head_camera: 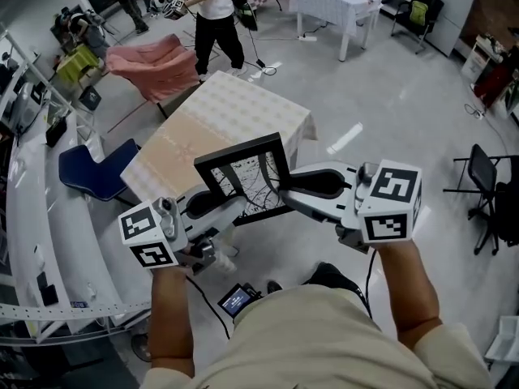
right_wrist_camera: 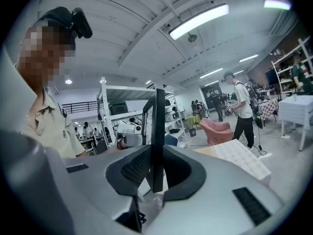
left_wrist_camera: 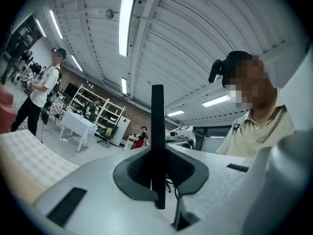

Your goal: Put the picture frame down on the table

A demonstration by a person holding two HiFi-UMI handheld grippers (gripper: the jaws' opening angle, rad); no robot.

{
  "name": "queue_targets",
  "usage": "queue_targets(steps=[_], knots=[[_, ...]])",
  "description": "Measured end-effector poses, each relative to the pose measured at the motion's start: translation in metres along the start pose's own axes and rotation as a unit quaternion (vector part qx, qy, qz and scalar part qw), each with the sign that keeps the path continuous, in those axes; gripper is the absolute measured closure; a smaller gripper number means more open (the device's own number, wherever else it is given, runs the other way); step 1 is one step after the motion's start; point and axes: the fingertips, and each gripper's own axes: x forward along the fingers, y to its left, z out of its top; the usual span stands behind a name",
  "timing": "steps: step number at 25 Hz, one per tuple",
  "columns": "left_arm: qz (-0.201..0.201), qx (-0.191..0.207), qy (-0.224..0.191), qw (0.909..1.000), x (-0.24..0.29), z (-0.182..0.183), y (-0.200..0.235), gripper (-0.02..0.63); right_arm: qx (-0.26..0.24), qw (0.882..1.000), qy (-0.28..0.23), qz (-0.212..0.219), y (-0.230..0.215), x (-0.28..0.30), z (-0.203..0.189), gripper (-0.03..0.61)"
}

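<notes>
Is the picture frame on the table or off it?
Off it: left gripper and right gripper clamp opposite edges of the picture frame, in the air by the table.

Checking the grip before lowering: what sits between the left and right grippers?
The picture frame, its side edges clamped by the left gripper and right gripper; head view shows it.

We wear a beige short-sleeved polo shirt (head_camera: 324,343), which fills the lower middle of the head view. The left tool (head_camera: 229,205) and right tool (head_camera: 285,186) have pale grey shells, dark ribbed pads (right_wrist_camera: 134,168) and white cubes (head_camera: 392,203) with black square markers. A black cable (head_camera: 207,306) trails below. A black head camera (right_wrist_camera: 73,21) shows at upper left.
</notes>
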Motion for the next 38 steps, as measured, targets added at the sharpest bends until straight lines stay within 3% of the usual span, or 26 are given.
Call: queue_targets(steps=[9, 18, 28, 38], knots=[[0.013, -0.008, -0.003, 0.9999, 0.042, 0.014, 0.048, 0.565, 0.004, 1.0, 0.007, 0.012, -0.063, -0.012, 0.015, 0.509], [0.067, -0.019, -0.018, 0.9974, 0.139, 0.046, 0.119, 0.565, 0.004, 0.998, 0.024, 0.06, -0.176, -0.059, 0.051, 0.509], [0.108, -0.011, -0.026, 0.9937, 0.13, 0.028, 0.143, 0.565, 0.003, 0.995, 0.031, 0.096, -0.196, -0.04, 0.031, 0.509], [0.081, -0.027, -0.038, 0.9956, 0.093, 0.068, 0.231, 0.565, 0.011, 0.997, 0.045, 0.059, -0.254, 0.036, 0.064, 0.509]])
